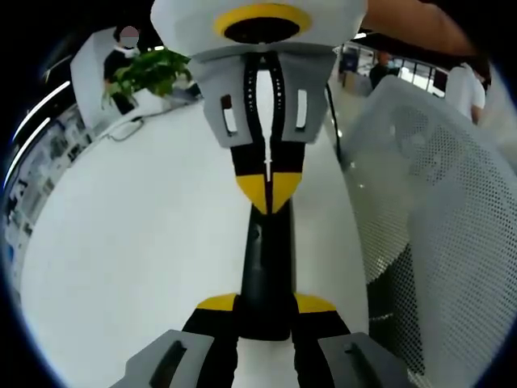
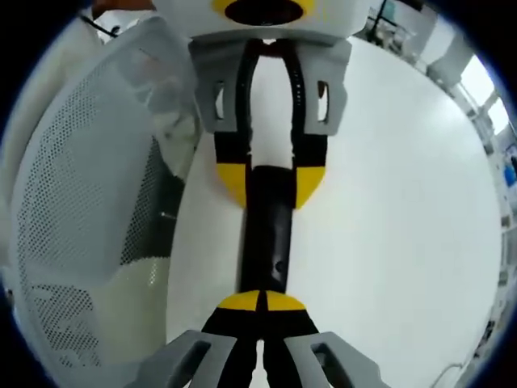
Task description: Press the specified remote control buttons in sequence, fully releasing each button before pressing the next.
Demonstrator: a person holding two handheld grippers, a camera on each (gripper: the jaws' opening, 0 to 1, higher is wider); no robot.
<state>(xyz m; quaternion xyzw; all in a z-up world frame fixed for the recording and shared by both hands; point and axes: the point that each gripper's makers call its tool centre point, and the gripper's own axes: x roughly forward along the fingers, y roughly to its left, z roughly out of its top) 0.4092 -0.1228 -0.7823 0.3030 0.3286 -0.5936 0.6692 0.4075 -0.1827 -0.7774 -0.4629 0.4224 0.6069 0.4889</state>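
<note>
Black remote (image 1: 265, 275) lies lengthwise over the white surface (image 1: 129, 242), held at both ends. In the left gripper view, the left gripper (image 1: 265, 311) clamps the near end between its yellow-tipped jaws at 6 o'clock, while the right gripper (image 1: 266, 184) comes in from 12 o'clock, its jaws closed tip to tip and touching the remote's far end (a small round button shows on the side). In the right gripper view the roles mirror: right gripper (image 2: 262, 303) shut at 6 o'clock, left gripper (image 2: 271, 174) gripping the remote (image 2: 266, 234). A mesh chair (image 1: 436, 210) stands at 3 o'clock, a plant (image 1: 149, 71) at 11.
</note>
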